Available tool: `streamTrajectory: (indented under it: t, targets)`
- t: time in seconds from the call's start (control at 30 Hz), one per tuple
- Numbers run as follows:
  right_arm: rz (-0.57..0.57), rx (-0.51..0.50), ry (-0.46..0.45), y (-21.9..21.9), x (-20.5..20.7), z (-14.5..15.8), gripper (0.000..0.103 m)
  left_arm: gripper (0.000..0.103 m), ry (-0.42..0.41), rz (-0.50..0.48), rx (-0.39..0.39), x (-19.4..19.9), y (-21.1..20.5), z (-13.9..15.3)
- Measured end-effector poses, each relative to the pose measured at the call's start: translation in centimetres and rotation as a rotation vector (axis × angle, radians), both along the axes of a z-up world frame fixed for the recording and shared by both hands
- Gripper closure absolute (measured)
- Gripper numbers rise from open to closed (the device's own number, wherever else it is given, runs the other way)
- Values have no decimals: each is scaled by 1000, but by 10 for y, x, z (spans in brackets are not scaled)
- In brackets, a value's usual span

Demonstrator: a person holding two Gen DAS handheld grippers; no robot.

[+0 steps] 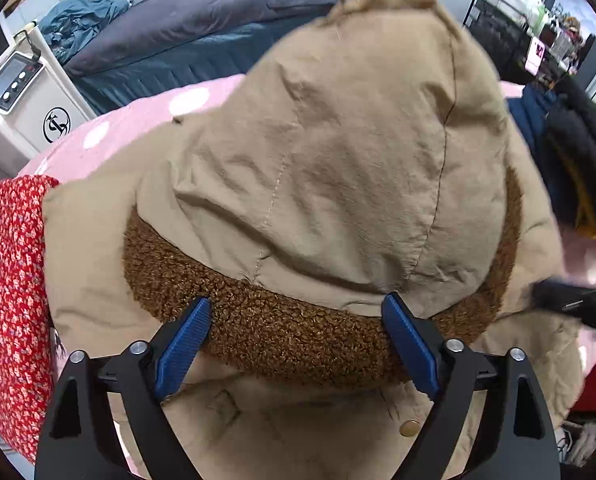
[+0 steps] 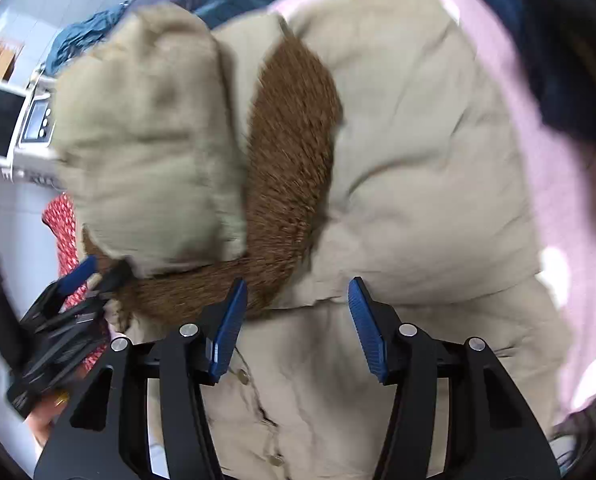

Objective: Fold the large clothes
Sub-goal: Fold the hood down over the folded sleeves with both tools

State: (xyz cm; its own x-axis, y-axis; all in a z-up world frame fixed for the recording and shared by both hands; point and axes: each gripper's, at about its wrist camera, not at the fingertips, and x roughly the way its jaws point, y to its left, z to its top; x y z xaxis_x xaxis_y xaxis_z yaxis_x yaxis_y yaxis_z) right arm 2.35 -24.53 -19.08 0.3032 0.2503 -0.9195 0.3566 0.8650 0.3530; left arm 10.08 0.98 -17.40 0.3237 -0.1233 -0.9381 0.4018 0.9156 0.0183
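Around the tan hooded coat with brown fleece trim (image 1: 330, 168), spread on a pink dotted surface (image 1: 137, 128), lie a red floral cloth (image 1: 13, 272) at its left and dark folded garments (image 1: 578, 152) at its right. Left tool (image 1: 298, 312) gapes wide over the fleece band, gripping nothing. Right tool (image 2: 295, 296) stands apart, empty, above the coat's front. Its hood lies flat, pointing away from both tools.

A pink cover with white polka dots (image 1: 145, 120) spreads over the work surface. On it lies a large beige padded coat (image 1: 330, 152) with a curly brown fleece collar (image 1: 265, 320). A red floral cloth (image 1: 13, 280) sits at its left edge, and a dark navy and black heap of clothes (image 1: 570, 148) rests at the right side.
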Motion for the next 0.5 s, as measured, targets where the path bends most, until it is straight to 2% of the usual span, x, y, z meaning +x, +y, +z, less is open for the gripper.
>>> streamTrajectory:
  t: [0.13,0.23,0.33,0.4,0.47,0.5]
  targets:
    - [127,-105,-147,21,9,35,41,14,23,9,0,7,1,-6]
    - [205,-88,-208,41,32,46,41,13,29,-10,17,11,1,-9]
    - [202,-41,-256,51,65,52,41,12,31,-12,20,13,-2,-12]
    - [194,-42,-204,48,80,37,39,11,32,-3,15,12,-5,-11]
    - [162,-62,-77,48,103,11,39,9,41,15,12,15,-2,-15]
    - [157,-51,-46,50,108,0,39,7,51,26,14,16,0,-19]
